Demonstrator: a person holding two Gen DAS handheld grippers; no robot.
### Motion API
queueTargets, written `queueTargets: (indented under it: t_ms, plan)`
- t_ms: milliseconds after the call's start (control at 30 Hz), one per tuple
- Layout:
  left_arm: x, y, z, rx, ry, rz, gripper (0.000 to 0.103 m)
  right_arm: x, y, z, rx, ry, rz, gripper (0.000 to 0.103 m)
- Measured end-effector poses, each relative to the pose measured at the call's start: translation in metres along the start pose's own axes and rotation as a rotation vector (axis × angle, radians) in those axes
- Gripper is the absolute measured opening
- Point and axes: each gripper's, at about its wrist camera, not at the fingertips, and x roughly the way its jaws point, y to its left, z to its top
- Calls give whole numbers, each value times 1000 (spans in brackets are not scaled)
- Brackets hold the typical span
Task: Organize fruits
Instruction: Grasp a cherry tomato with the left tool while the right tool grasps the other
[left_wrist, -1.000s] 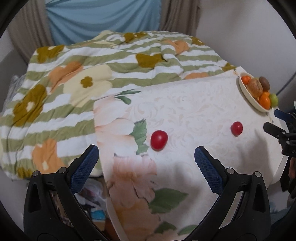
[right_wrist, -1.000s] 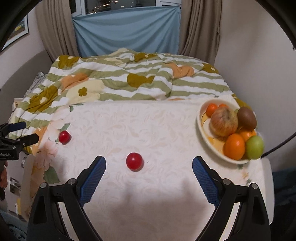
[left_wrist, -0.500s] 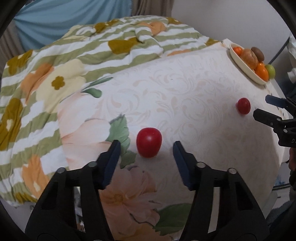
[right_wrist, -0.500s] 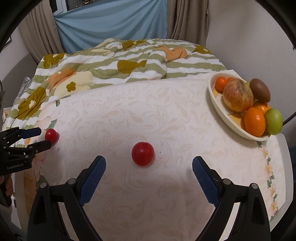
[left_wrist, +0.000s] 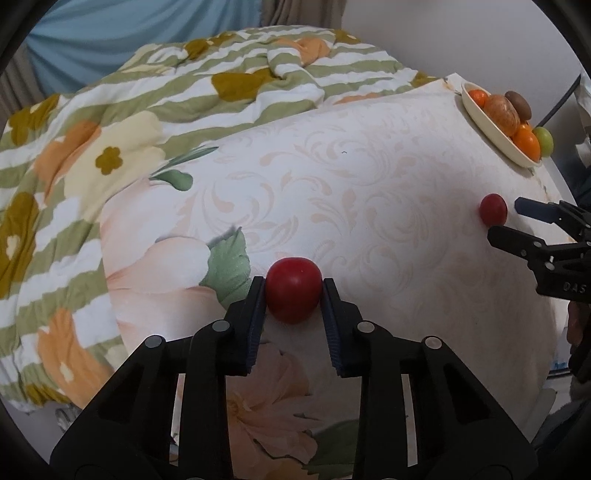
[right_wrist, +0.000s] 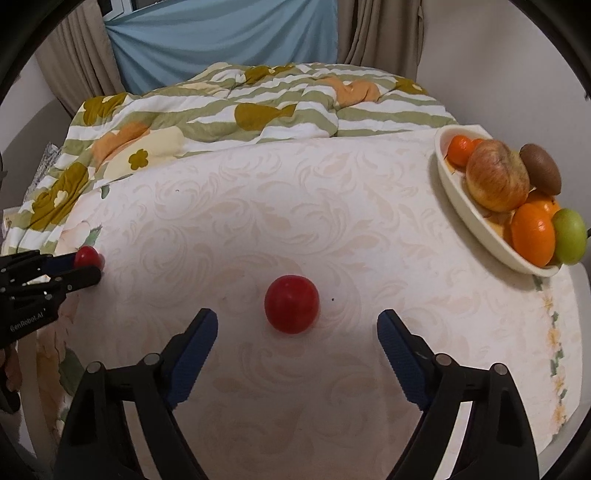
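Note:
A red tomato (left_wrist: 293, 295) lies on the floral tablecloth, and my left gripper (left_wrist: 293, 286) is shut on it, both blue pads pressed to its sides. A second red tomato (right_wrist: 291, 304) lies just ahead of my right gripper (right_wrist: 297, 321). Its jaws are closing on either side of that tomato, and a clear gap remains at each pad. The left wrist view shows the right gripper (left_wrist: 513, 221) beside its tomato (left_wrist: 493, 214). At the left edge of the right wrist view, the left gripper (right_wrist: 85, 267) grips the first tomato (right_wrist: 86, 256).
A cream bowl (right_wrist: 461, 206) at the table's far right corner holds an apple, oranges, a kiwi and a green fruit; it also appears as the bowl (left_wrist: 491, 129). A striped flowered quilt (right_wrist: 258, 107) lies behind the table. The table edge runs close on the left.
My left gripper came down over its tomato and closed on it. My right gripper sank closer to the other tomato and its jaws narrowed.

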Motion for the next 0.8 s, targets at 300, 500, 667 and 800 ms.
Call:
queueTargets:
  t_ms: [300, 500, 667, 800]
  plan:
    - [-1, 2, -2, -15, -6, -1, 37, 13, 3, 4, -14, 21, 18, 52]
    - [-2, 6, -3, -25, -8, 6, 37, 11, 3, 5, -18, 1, 5, 28]
    - [-7, 10, -4, -57, -13, 15, 37, 8, 4, 5, -34, -7, 10, 28]
    - [-15, 10, -3, -77, -23, 25, 37, 2, 3, 3, -34, -14, 24, 28]
